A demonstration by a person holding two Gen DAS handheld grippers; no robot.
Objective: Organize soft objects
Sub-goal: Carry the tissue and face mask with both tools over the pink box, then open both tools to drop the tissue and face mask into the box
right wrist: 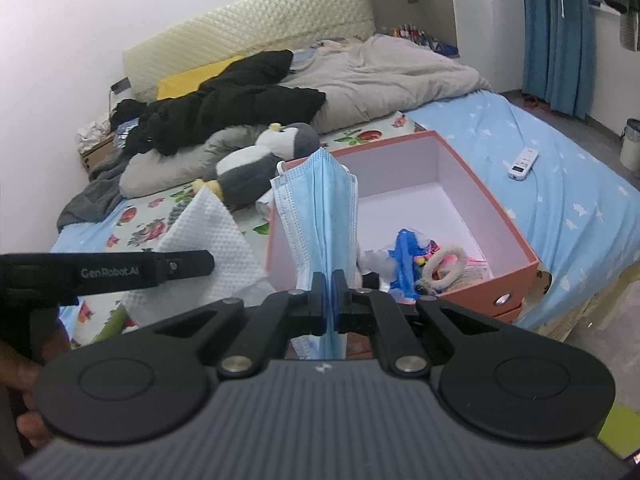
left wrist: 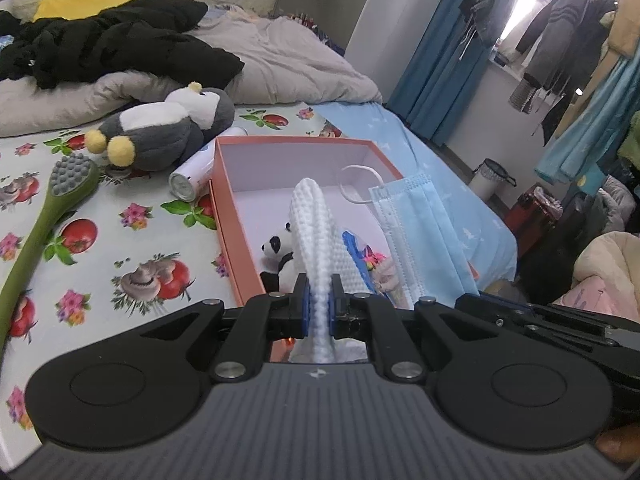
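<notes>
My left gripper [left wrist: 320, 294] is shut on a white waffle-textured cloth [left wrist: 310, 224], which stands up over the near edge of an open orange box [left wrist: 224, 216] on the bed. My right gripper [right wrist: 329, 294] is shut on a light blue face mask [right wrist: 320, 208], held just left of the same box [right wrist: 516, 216]; the mask [left wrist: 416, 228] hangs at the right in the left wrist view. Inside the box lie a small panda toy [left wrist: 276, 254], a blue packet [right wrist: 404, 258] and a fluffy hair ring [right wrist: 446, 264]. The white cloth [right wrist: 208, 228] and the left gripper's body [right wrist: 120, 270] show at the left of the right wrist view.
A grey and white penguin plush [left wrist: 168, 128] lies behind the box, beside a white cylinder [left wrist: 190, 178] and a green long-handled brush [left wrist: 48, 208]. Black clothes [left wrist: 112, 40] and a grey quilt [left wrist: 288, 64] cover the far bed. A white remote [right wrist: 523, 163] rests on the blue sheet.
</notes>
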